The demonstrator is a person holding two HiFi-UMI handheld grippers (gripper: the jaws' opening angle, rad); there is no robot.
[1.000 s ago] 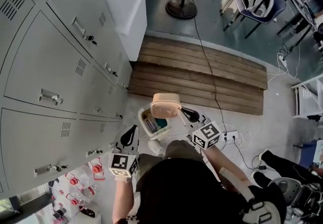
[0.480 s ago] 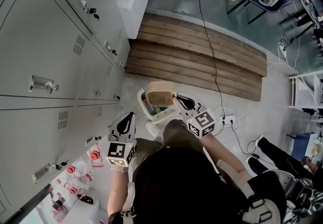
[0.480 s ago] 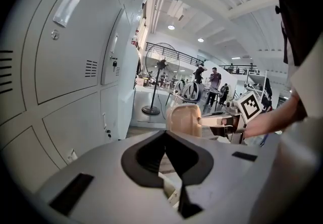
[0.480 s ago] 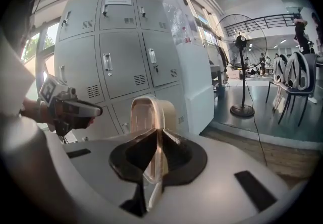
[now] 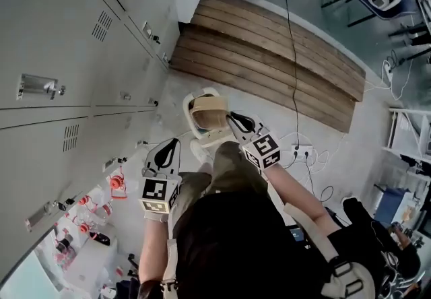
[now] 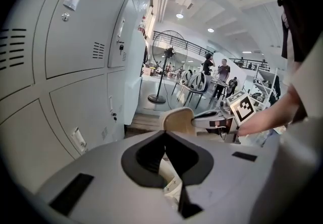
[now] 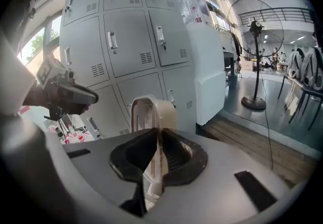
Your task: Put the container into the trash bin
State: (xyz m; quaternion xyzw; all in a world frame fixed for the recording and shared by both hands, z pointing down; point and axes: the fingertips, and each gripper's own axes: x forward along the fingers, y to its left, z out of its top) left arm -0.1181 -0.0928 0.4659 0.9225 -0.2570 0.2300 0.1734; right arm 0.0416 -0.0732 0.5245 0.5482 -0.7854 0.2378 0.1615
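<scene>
Head view: beige container (image 5: pixel 207 113) pinched at its edge by the right gripper (image 5: pixel 230 119), hung right over the mouth of the white trash bin (image 5: pixel 188 116) on the floor beside the grey metal lockers (image 5: pixel 60 28), likely for a straight drop on release; not yet let go. Left gripper (image 5: pixel 172 146) lower and off to the side, apart from the bin, seemingly just held clear of the drop

Left gripper view: dark fingers (image 6: pixel 146 155) closed tip to tip on nothing; smooth, rounded beige container ahead, carried by the right gripper

Right gripper view: fingers (image 7: pixel 176 155) clamped on the thin wall of the container, turned on its side; light, slightly translucent plastic with rounded corners, stiff enough for an edge grip, by the look of it
</scene>
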